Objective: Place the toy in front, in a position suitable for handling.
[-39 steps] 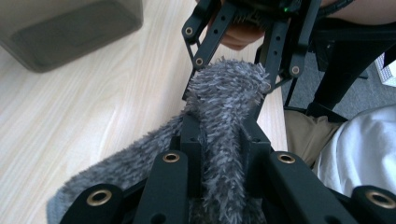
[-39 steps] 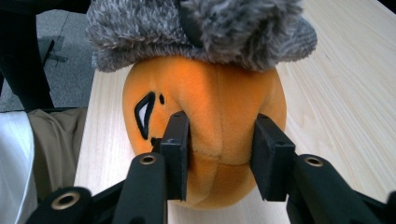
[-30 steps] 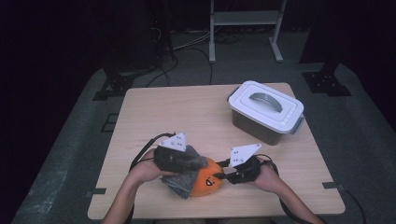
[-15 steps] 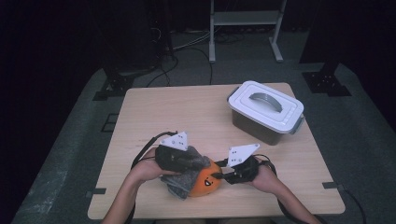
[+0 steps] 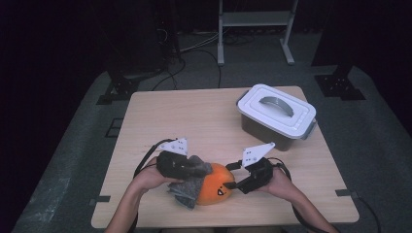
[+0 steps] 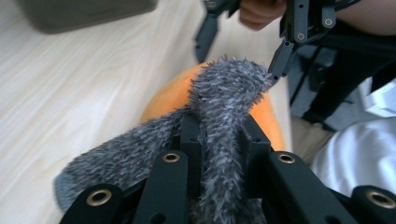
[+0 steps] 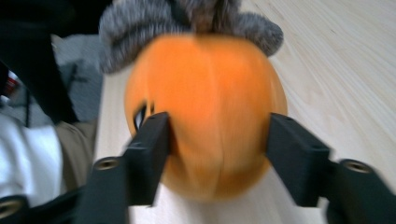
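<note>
Since the earlier frame, both hands have kept to the same spot at the near edge of the counter [image 5: 194, 116]; the one change is at the right gripper [image 5: 233, 175], whose jaws have just been opening. In the right gripper view they stand spread on either side of the orange pumpkin [image 7: 205, 112], one by its black painted face, the other at its far flank. The picture is blurred, so whether the pads touch the skin cannot be told; they do not look pressed into it.

On the other side, the left gripper [image 6: 219, 135] is clamped on the grey fuzzy sock [image 6: 224, 98]. Its own view shows a thick fold of the fabric squeezed between the two black jaws, with the free end draped over the top of the pumpkin. In the high view the rest of the sock [image 5: 187, 187] hangs down over the pumpkin's left side onto the counter.

Seen from above, the pumpkin [image 5: 218, 187] sits on the wood between the two grippers, near the front edge and roughly midway across. A grey lidded box [image 5: 277, 116] with a white lid and handle stands well apart at the far right corner of the counter, untouched.
</note>
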Demonstrator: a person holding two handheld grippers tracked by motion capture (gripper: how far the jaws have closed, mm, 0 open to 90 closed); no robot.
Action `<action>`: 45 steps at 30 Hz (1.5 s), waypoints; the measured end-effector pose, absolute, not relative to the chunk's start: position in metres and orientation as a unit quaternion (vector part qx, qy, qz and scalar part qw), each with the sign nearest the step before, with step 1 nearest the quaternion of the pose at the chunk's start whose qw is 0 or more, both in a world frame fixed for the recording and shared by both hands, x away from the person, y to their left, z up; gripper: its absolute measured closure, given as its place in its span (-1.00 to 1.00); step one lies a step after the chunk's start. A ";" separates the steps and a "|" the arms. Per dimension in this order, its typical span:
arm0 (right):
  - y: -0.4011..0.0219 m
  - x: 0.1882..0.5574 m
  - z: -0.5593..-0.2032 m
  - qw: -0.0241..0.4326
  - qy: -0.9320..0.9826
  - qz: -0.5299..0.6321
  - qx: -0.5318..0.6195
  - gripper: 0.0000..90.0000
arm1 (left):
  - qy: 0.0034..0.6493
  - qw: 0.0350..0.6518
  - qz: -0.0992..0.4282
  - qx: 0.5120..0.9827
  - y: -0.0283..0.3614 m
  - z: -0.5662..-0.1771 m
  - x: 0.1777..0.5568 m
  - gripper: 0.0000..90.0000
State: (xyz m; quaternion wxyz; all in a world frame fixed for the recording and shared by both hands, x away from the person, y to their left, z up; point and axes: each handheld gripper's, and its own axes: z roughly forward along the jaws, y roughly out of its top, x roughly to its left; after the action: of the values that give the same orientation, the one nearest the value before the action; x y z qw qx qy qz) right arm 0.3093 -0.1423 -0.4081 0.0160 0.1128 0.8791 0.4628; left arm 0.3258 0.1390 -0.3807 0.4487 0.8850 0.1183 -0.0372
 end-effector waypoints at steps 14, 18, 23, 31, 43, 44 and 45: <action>-0.135 0.306 -0.405 0.067 0.883 0.456 0.086 0.24 | 0.093 0.446 -0.027 0.890 0.121 -0.361 0.327 0.68; -0.137 0.311 -0.398 0.096 0.875 0.466 0.085 0.24 | 0.103 0.450 -0.012 0.887 0.124 -0.353 0.334 0.68; -0.140 0.313 -0.404 0.100 0.884 0.450 0.073 0.15 | 0.119 0.422 -0.004 0.899 0.122 -0.363 0.339 0.68; -0.160 0.310 -0.407 0.035 0.883 0.458 0.101 -0.33 | 0.104 0.441 -0.035 0.891 0.112 -0.381 0.324 0.68; -0.149 0.314 -0.420 0.002 0.881 0.456 0.125 -0.13 | 0.089 0.437 -0.043 0.894 0.107 -0.382 0.317 0.68; -0.149 0.313 -0.419 0.008 0.882 0.455 0.122 -0.07 | 0.089 0.439 -0.042 0.893 0.109 -0.382 0.318 0.68; -0.149 0.313 -0.418 0.013 0.883 0.455 0.118 -0.03 | 0.089 0.441 -0.042 0.892 0.111 -0.382 0.318 0.69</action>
State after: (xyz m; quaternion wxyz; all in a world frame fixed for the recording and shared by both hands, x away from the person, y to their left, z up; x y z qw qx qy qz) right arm 0.3130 -0.1495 -0.4179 0.0125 0.1183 0.8826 0.4548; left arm 0.3178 0.1107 -0.3817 0.4407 0.8922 0.0892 -0.0423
